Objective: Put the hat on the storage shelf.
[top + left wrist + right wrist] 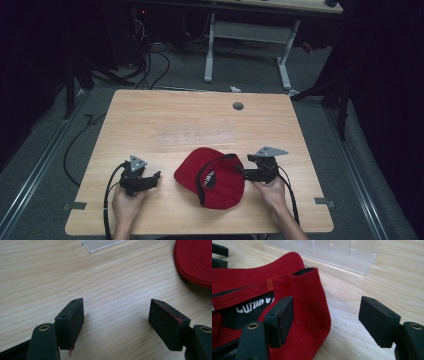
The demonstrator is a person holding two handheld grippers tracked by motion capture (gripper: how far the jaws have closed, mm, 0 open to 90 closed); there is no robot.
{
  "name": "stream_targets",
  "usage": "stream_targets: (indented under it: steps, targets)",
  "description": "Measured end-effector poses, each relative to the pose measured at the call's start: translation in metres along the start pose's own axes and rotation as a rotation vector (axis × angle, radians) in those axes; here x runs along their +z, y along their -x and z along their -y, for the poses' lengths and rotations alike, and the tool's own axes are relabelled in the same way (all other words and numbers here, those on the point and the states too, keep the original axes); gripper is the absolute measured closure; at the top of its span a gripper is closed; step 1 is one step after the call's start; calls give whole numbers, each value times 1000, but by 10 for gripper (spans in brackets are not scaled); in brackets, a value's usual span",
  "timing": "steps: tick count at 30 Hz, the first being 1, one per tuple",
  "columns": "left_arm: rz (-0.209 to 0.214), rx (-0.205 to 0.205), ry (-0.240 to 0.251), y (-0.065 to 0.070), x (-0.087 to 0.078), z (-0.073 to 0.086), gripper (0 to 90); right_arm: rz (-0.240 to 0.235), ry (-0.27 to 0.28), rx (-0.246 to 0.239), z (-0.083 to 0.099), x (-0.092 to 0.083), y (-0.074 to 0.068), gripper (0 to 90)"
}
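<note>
Red cotton baseball cap [212,175] lies upturned on the wooden counter [150,115]. Right gripper [246,171] at its right edge, jaws open, nothing clamped. Left gripper [157,176] left of the cap, jaws open, empty.

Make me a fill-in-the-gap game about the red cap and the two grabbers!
The cap lying on the table is ____.
The cap lies ____ the left gripper and the right gripper.
The left gripper's jaws are ____, with bare wood between them.
The clear plastic holder lies ____ the cap.

Missing words: red; between; open; behind
</note>
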State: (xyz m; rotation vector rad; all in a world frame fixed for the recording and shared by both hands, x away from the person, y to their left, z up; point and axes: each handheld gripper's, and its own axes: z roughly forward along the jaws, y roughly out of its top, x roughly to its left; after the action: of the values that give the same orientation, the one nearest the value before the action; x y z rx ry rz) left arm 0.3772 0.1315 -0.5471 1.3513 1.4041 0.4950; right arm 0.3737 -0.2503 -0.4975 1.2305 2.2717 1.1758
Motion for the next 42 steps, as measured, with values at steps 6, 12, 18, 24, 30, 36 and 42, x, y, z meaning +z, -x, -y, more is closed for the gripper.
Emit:
stream_targets:
  steps: [6,12,18,24,30,36,42]
  targets:
    - [1,0,-1,0,0,0,288,-14,-20,-13,-7,12,-5,288]
    - [1,-1,0,0,0,0,287,-28,-34,-29,-11,22,-9,308]
    - [1,3,-2,0,0,0,286,-42,-41,-41,-15,30,-15,316]
    - [1,2,-1,0,0,0,286,-54,-62,-60,-21,38,-21,320]
    - [1,3,-2,0,0,0,285,-94,-86,-36,-21,51,-21,335]
    - [2,2,-2,0,0,0,284,-89,-104,-46,-19,56,-21,407]
    - [1,3,-2,0,0,0,284,-94,-104,-55,-17,56,-19,545]
